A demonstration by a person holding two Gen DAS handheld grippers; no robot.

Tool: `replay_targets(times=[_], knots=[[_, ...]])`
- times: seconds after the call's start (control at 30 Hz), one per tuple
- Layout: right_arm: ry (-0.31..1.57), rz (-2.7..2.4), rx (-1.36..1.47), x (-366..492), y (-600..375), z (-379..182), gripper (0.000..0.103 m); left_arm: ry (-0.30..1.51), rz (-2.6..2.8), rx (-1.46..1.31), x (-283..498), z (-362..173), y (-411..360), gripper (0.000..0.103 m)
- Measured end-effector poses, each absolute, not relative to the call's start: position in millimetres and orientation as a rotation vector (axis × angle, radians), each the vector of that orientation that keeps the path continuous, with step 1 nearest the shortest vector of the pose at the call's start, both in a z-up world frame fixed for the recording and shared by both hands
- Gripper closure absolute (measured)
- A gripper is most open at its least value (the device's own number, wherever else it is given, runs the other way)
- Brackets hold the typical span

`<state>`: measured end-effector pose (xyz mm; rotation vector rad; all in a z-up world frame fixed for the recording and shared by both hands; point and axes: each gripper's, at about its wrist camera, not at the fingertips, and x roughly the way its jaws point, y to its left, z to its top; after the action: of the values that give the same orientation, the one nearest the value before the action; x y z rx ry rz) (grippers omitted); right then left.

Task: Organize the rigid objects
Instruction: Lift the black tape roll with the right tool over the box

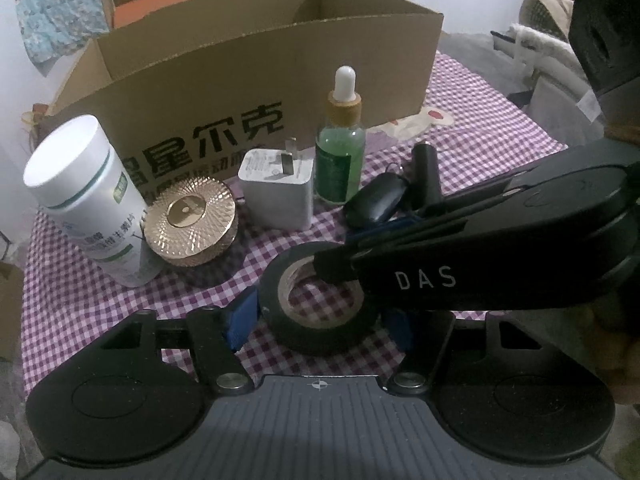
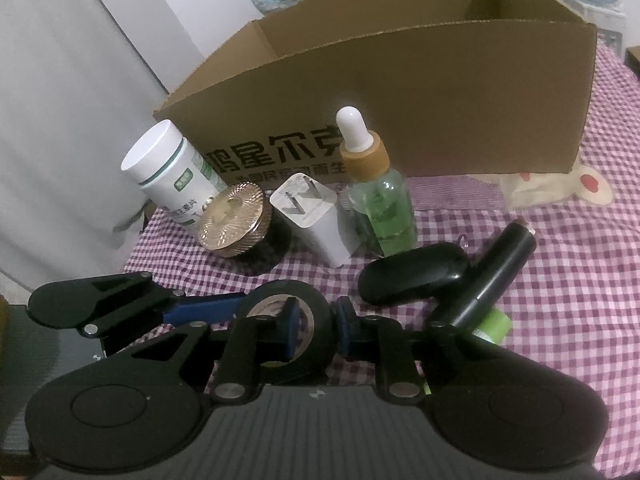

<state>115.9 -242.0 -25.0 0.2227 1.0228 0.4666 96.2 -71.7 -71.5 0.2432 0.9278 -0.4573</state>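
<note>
1. Right gripper [image 2: 314, 326] pinched the black tape roll's [image 2: 296, 300] wall, one finger inside its core.
2. Left gripper [image 1: 320, 320] straddled that roll; its right pad's contact was hidden.
3. Cardboard box [image 1: 280, 68] stood beyond.

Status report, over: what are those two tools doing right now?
Left tool clamped around tape roll. Right tool pinching its wall, one finger inside. Roll on cloth; cardboard box open behind.
</note>
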Motion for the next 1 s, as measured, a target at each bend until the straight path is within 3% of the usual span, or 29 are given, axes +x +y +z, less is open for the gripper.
replay_targets(times=[0.57,1.0], knots=[[0.951,0.480,0.203,95.5,-239.9,10.2,0.082,0.806,-0.423,0.228,69.4,-33.1,-63.9,0.037],[0.717,0.533,0.086,77.8,-218.1,100.9,0.082,0.594,-0.369,0.227,57.4,47.9,-51.0,0.037]])
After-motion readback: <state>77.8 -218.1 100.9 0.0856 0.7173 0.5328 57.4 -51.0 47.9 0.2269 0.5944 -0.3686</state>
